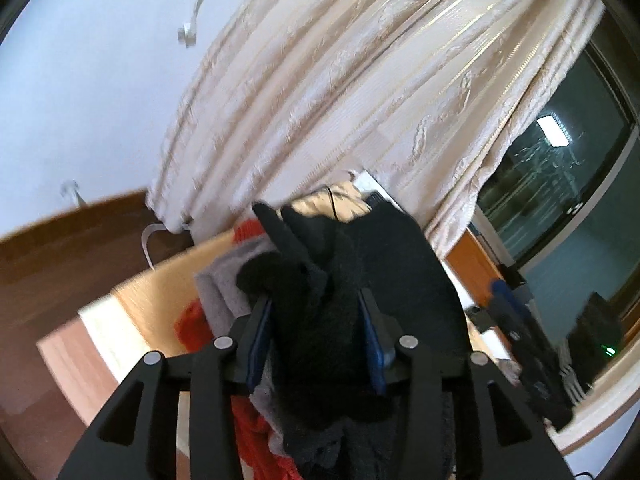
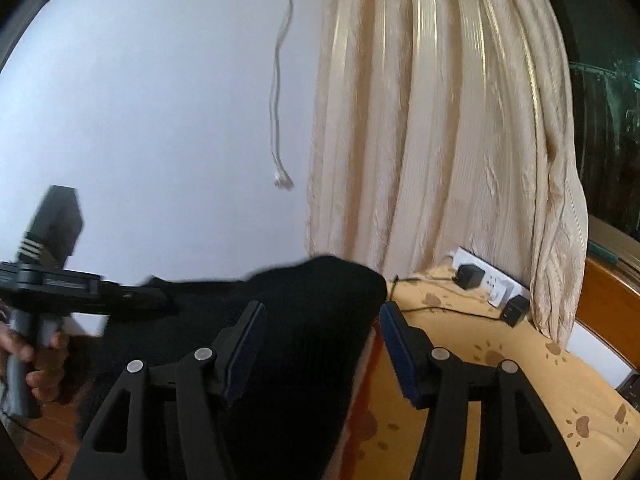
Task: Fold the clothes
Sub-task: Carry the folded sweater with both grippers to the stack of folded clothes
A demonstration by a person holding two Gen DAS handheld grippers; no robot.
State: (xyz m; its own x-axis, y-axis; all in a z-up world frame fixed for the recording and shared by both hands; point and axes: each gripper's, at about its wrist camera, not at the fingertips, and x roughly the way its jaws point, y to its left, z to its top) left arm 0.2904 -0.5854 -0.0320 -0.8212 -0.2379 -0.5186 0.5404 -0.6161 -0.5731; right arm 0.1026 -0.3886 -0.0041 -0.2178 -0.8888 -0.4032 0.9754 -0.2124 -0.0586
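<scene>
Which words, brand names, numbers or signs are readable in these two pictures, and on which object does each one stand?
None can be read.
Power strip: no legible marking; too small.
Black garment: no label visible.
Other handheld device: pale stripes only, no letters.
Window: reflected light only, no text.

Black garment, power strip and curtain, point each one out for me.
black garment (image 2: 304, 320): right wrist view, bunched fabric between the tongs
power strip (image 2: 490, 280): right wrist view, white top face
curtain (image 2: 440, 140): right wrist view, middle folds
</scene>
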